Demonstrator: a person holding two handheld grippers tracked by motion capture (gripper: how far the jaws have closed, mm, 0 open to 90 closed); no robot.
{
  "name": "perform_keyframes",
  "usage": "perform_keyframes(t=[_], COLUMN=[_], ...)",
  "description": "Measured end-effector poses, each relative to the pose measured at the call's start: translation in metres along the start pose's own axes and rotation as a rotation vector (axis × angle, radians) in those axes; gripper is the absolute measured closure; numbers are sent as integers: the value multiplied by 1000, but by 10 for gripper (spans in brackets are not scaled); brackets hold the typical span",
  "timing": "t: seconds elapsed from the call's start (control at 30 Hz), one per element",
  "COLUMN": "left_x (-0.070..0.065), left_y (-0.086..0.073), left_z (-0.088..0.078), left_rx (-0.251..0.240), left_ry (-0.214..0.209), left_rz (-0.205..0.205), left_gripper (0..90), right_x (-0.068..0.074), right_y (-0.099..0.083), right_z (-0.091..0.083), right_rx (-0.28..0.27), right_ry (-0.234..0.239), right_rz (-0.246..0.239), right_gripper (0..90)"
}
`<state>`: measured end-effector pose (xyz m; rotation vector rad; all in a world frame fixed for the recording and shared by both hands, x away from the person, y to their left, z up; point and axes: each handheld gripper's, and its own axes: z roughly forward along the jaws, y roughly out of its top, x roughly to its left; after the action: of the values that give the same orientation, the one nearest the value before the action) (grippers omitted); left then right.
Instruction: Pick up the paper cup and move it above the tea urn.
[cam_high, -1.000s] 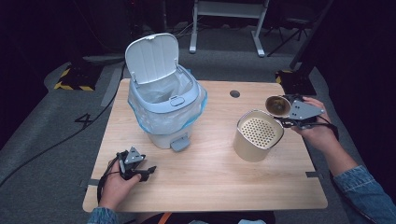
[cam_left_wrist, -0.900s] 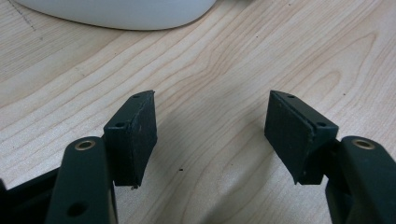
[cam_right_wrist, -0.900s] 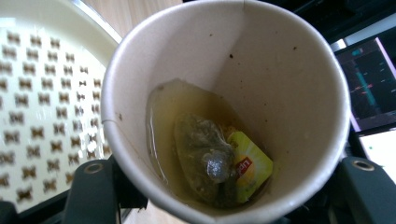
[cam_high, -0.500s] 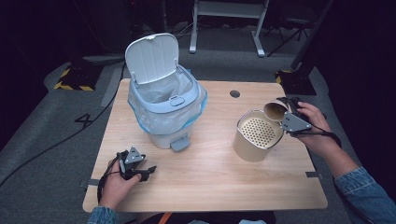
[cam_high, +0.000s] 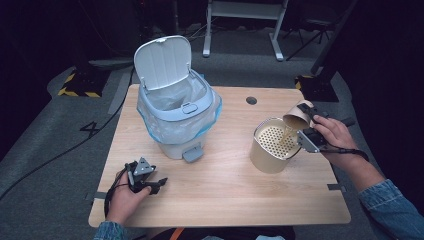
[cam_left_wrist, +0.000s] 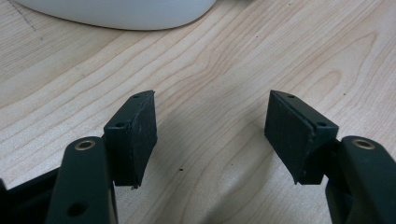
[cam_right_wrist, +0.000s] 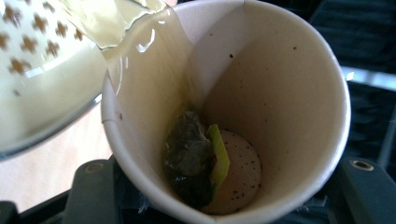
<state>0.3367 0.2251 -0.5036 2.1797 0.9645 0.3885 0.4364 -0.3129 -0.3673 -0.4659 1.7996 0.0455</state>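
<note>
- Right gripper (cam_high: 303, 131) pinched a paper cup (cam_high: 297, 117), tilted over the perforated strainer pot (cam_high: 272, 145) near the bench's (cam_high: 225, 200) right edge; pale liquid (cam_right_wrist: 135, 56) ran out.
- Left gripper (cam_high: 152, 181) lay spread and empty near the front-left corner.

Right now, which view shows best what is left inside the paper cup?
The right gripper view: it looks straight into the tilted paper cup, showing a dark tea bag and liquid running out. The high view shows the cup small, tipped over the perforated strainer. The left gripper view shows bare table.
</note>
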Motion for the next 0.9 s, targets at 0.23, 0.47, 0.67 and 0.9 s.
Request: perform_keyframes(t=[0.23,0.47,0.67,0.9], left_x=[0,0,0,0], left_y=[0,0,0,0], left_z=[0,0,0,0], left_rx=[0,0,0,0], left_ry=[0,0,-2,0], left_rz=[0,0,-2,0], left_gripper=[346,346,346,346], right_x=[10,18,21,23], right_y=[8,14,20,29], right_z=[-1,-3,-6,-10], right_rx=[93,124,147,166], right_ry=[-105,-175,-222,-306], right_rz=[-275,-459,-599,-769], right_gripper=[360,360,359,356])
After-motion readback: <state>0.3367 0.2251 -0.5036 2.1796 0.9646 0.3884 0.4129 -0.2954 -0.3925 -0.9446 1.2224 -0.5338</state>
